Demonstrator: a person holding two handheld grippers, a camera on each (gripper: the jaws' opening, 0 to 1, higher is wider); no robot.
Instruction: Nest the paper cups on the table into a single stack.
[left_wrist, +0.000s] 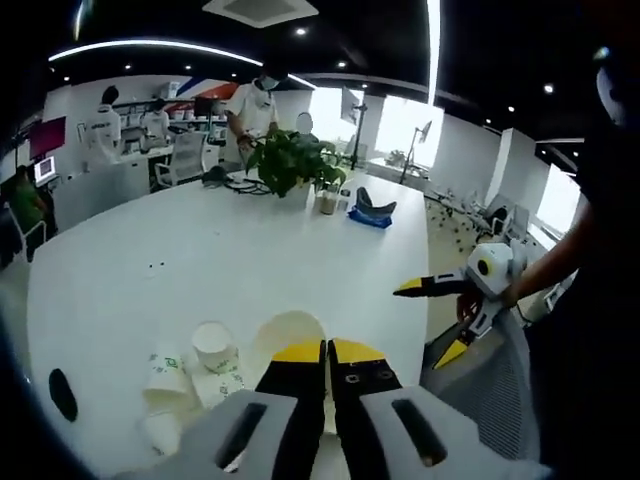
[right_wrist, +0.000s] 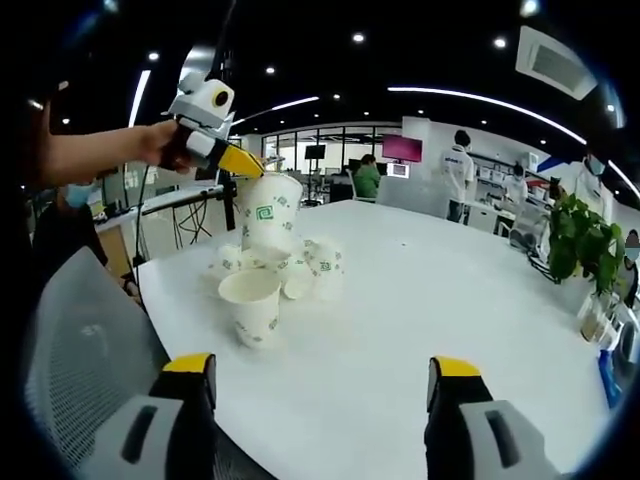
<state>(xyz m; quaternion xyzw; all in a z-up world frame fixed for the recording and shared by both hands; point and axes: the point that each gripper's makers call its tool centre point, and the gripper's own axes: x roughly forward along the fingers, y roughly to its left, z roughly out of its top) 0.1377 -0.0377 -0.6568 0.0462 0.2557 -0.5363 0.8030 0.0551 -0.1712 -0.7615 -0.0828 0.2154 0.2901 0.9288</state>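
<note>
A green square logo is printed on each paper cup, but no lettering can be read. In the right gripper view, a cluster of paper cups (right_wrist: 285, 268) is seen at the left centre on the white desk (right_wrist: 430, 300): one upright cup (right_wrist: 250, 305) in front, about four lying tipped behind it, and one raised cup (right_wrist: 270, 212) above them. That raised cup is gripped at its rim by the left tool (right_wrist: 243, 162), whose yellow-tipped jaws are closed on it, with a hand (right_wrist: 160, 145) at the upper left. In the left gripper view, the same cup's rim (left_wrist: 289, 332) is seen just above those pinched jaws at the bottom centre, and about three further cups (left_wrist: 200, 368) are seen at the lower left. The right tool (left_wrist: 437, 320) is seen at the right of that view, off the desk edge, with its jaws spread wide and nothing held; in its own view the two jaws stand far apart at the bottom. A grey mesh chair (right_wrist: 75, 350) stands at the lower left by the desk edge. A potted plant (left_wrist: 292, 160), a small jar (left_wrist: 328, 200) and a blue object (left_wrist: 370, 212) are placed at the far end of the desk, and several people are seen behind.
</note>
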